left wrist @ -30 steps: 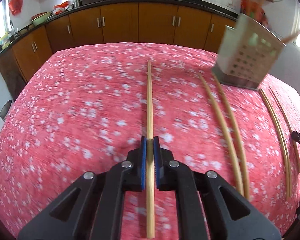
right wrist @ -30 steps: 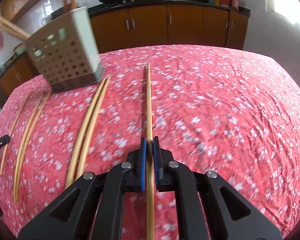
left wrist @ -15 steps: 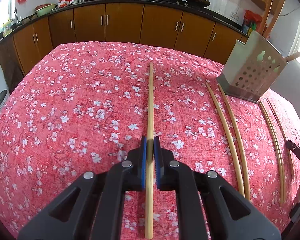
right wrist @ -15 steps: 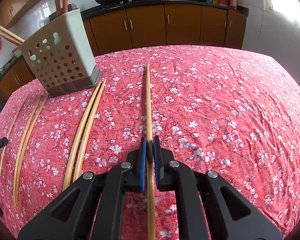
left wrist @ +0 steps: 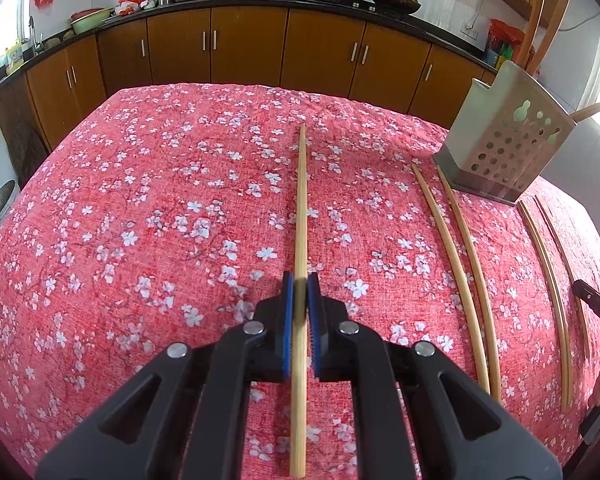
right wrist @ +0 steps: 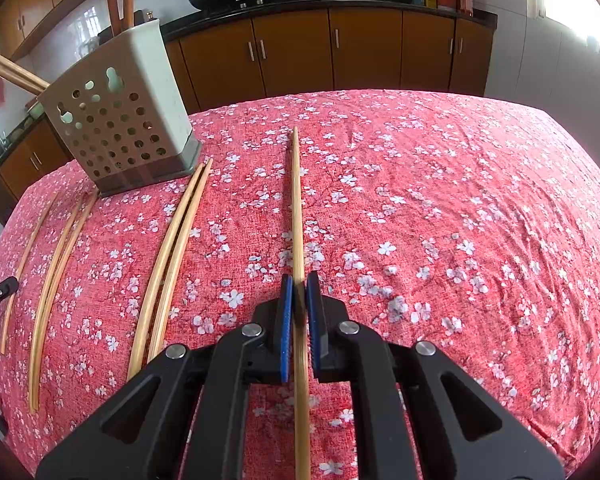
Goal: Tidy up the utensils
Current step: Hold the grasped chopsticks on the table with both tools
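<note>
In the left wrist view, the left gripper (left wrist: 300, 292) at bottom centre is clamped on a chopstick (left wrist: 301, 200) that points up the frame over the red floral cloth (left wrist: 140, 220), held lengthwise, probably so it can be dropped end-first. Right of it, two pairs of loose chopsticks (left wrist: 456, 248) lie flat, and the perforated holder (left wrist: 508, 148) stands at upper right. In the right wrist view, the right gripper (right wrist: 299, 290) likewise pinches its own chopstick (right wrist: 297, 200); there the holder sits upper left.

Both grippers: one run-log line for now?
left gripper: shut on chopstick | right gripper: shut on chopstick | holder: upright
</note>
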